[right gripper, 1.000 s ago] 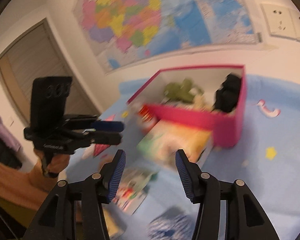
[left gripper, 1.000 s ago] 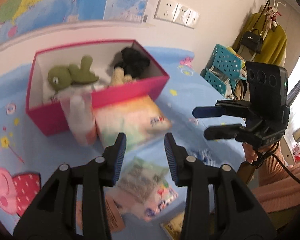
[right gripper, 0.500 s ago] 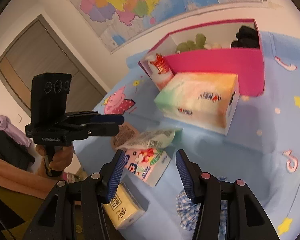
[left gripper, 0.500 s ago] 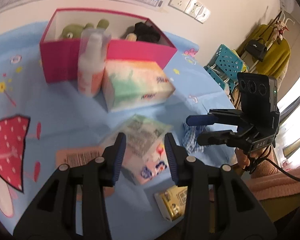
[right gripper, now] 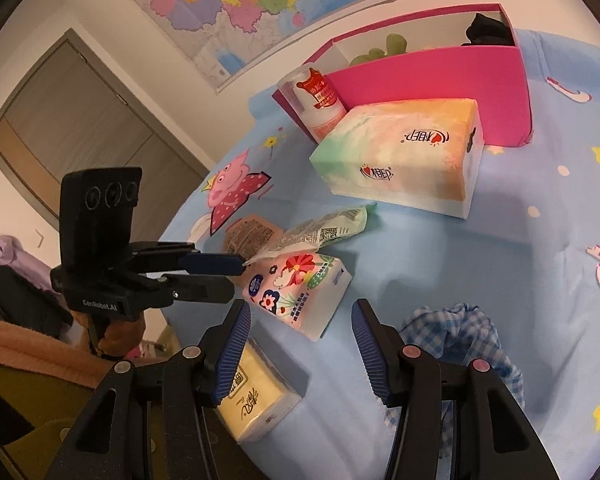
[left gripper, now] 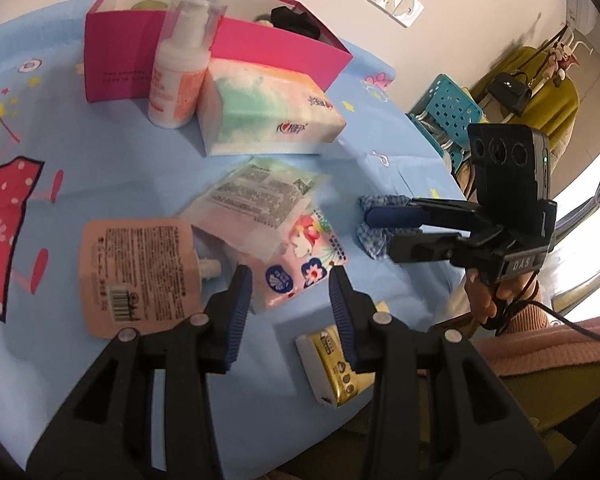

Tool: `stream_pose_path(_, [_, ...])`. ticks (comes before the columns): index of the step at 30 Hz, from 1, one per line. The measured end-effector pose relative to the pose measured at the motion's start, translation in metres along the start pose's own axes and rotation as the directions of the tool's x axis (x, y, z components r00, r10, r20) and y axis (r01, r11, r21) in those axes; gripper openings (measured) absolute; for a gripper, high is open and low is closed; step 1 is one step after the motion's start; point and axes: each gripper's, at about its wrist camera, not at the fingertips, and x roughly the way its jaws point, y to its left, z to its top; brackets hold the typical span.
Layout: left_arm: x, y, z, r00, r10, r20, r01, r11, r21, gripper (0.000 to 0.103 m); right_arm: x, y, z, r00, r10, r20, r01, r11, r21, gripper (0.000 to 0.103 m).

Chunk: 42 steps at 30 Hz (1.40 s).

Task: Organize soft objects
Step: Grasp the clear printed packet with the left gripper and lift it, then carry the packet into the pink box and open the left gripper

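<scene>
Left gripper (left gripper: 290, 282) jaws apart, nothing held, lower centre of its frame over the floral tissue pack (left gripper: 300, 264). Right gripper (right gripper: 302, 320) also parted and empty (checked cloth (right gripper: 460, 344) sits lower right). Pink box (left gripper: 220, 52) upper left, holding plush toys; big tissue box (left gripper: 268, 116) in front of it.

My two wrist cameras look down past my jaws, close over the worktop (left gripper: 372, 128), sharing the floral tissue pack (left gripper: 300, 268) (right gripper: 300, 288).
</scene>
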Motion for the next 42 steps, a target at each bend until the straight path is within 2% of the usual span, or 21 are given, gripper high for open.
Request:
stream_pose_path(4, [-0.005,0.003,0.001,1.000,0.018,0.009,-0.018,1.000,-0.006,0.041,0.006,-0.002,0.013,1.000,-0.009,0.024,0.008,1.000,0.019,0.054])
stream_pose_path(7, [-0.009,0.008,0.002,1.000,0.003,0.017,-0.003,1.000,-0.018,0.042,0.014,-0.005,0.027,0.999,-0.041,0.018,0.041,0.999,0.033,0.056])
stream_pose_path(11, [-0.001,0.017,0.002,1.000,-0.030,-0.002,0.030,0.998,-0.053,0.049,0.030,-0.010,0.042,0.999,-0.040,-0.019,0.041,0.998,0.053,0.059])
stream_pose_path(18, [0.013,0.027,0.010,0.996,-0.088,-0.034,0.084,0.992,-0.097,0.049,0.054,-0.023,0.051,0.996,-0.012,-0.090,0.024,0.990,0.137,0.059])
stream_pose_path(21, [0.018,0.030,0.016,0.994,-0.101,-0.040,0.096,0.989,-0.108,0.049,0.058,-0.027,0.050,0.994,0.051,-0.094,-0.035,0.986,0.166,0.058])
stream_pose_path(22, [0.019,0.031,0.018,0.994,-0.107,-0.039,0.102,0.989,-0.110,0.049,0.058,-0.028,0.050,0.995,0.057,-0.085,-0.042,0.984,0.171,0.055])
stream_pose_path(24, [0.019,0.033,0.020,0.993,-0.110,-0.038,0.105,0.988,-0.114,0.049,0.059,-0.028,0.049,0.994,0.060,-0.087,-0.045,0.985,0.168,0.036])
stream_pose_path(28, [0.020,0.039,0.024,0.991,-0.133,-0.036,0.126,0.982,-0.143,0.049,0.055,-0.025,0.045,0.996,0.063,-0.064,-0.053,0.987,0.150,0.030])
stream_pose_path(31, [0.019,0.039,0.024,0.992,-0.119,-0.028,0.114,0.983,-0.143,0.049,0.050,-0.016,0.042,0.997,0.067,-0.045,-0.061,0.990,0.123,0.026])
stream_pose_path(32, [0.017,0.037,0.025,0.994,-0.107,-0.021,0.103,0.986,-0.133,0.049,0.047,-0.011,0.041,0.998,0.060,-0.037,-0.056,0.993,0.104,0.021])
stream_pose_path(34, [0.011,0.033,0.025,0.996,-0.086,-0.012,0.085,0.990,-0.112,0.045,0.040,-0.002,0.041,0.999,0.045,-0.017,-0.044,0.996,0.072,0.020])
stream_pose_path(36, [0.003,0.030,0.026,0.995,-0.095,0.004,0.095,0.990,-0.102,0.042,0.030,0.007,0.042,0.999,0.045,0.007,-0.045,0.998,0.046,0.019])
stream_pose_path(42, [-0.029,0.014,0.046,0.994,-0.082,0.078,0.084,0.996,-0.022,0.041,0.003,0.029,0.064,0.995,0.046,0.085,-0.044,0.999,-0.029,0.017])
